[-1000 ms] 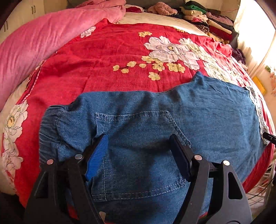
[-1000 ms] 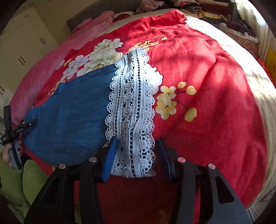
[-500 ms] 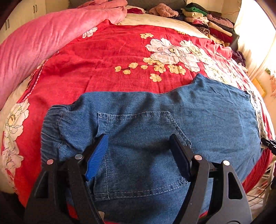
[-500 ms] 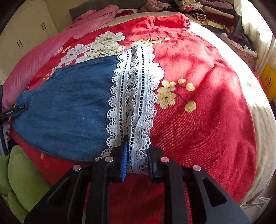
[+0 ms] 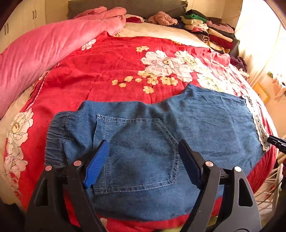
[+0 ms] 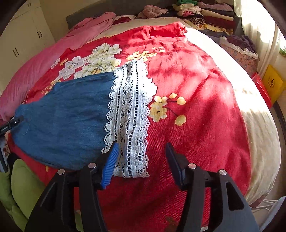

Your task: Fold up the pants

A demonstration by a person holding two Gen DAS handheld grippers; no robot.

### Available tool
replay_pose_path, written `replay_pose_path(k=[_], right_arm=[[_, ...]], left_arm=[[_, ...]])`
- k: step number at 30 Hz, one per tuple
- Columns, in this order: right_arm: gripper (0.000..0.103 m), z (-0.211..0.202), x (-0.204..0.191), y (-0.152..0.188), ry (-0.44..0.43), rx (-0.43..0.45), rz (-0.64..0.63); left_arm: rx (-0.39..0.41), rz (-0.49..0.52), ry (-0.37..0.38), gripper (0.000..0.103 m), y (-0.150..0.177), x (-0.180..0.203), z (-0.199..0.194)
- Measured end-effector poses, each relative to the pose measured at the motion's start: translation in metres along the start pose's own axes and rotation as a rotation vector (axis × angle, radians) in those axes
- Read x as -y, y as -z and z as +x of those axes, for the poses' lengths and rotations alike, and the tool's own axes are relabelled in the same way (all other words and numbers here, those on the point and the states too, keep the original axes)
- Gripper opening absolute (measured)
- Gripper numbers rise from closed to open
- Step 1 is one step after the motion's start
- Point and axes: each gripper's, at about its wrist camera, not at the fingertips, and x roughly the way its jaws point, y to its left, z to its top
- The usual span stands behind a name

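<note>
Denim pants flat on red bedspread

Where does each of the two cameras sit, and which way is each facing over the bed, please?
Left wrist: on the left hand-held gripper, open above the denim pants' back pocket, facing the headboard.
Right wrist: on the right hand-held gripper, open over the lace hem, facing the same way.
Shared: pants, red floral bedspread, pink blanket, folded clothes pile; each view catches the other gripper at its edge.
</note>
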Motion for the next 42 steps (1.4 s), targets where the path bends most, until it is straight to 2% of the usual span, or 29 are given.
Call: replay_pose_path(k=[2,10,16,20,24,28,32,35,42], right_arm=[[0.063,-0.007,-0.003,-0.003,-0.005,0.026,-0.003],[0.064,-0.027,-0.027,-0.008,-0.055,0.101,-0.051],[0.064,-0.026,-0.057,-0.006,-0.120,0.107,-0.106],[0.064,-0.011,-0.076,-0.002,-0.160,0.072,-0.139],[0.064,0.006,-0.083,0.006,-0.172,0.021,-0.145],[0.064,0.033,-0.073,0.020,-0.128,-0.087,-0.127],[0.064,0.030,-0.075,0.021,-0.137,-0.068,-0.131],[0.064,0.018,-0.073,0.017,-0.161,-0.031,-0.116],[0.064,-0.006,-0.059,0.007,-0.154,0.042,-0.082]], left_arm=[[0.011,0.013,0.007,0.076,0.000,0.006,-0.004],[0.050,0.085,0.022,0.088,-0.002,0.037,-0.021],[0.048,0.149,0.057,0.090,0.002,0.068,-0.020],[0.014,0.210,0.076,0.090,0.011,0.091,-0.008],[-0.058,0.294,0.073,0.090,0.024,0.111,0.012],[-0.129,0.319,0.063,0.090,0.033,0.114,0.029],[-0.144,0.331,0.070,0.090,0.036,0.115,0.032],[-0.115,0.327,0.078,0.092,0.035,0.114,0.024],[-0.061,0.315,0.068,0.093,0.026,0.116,0.007]])
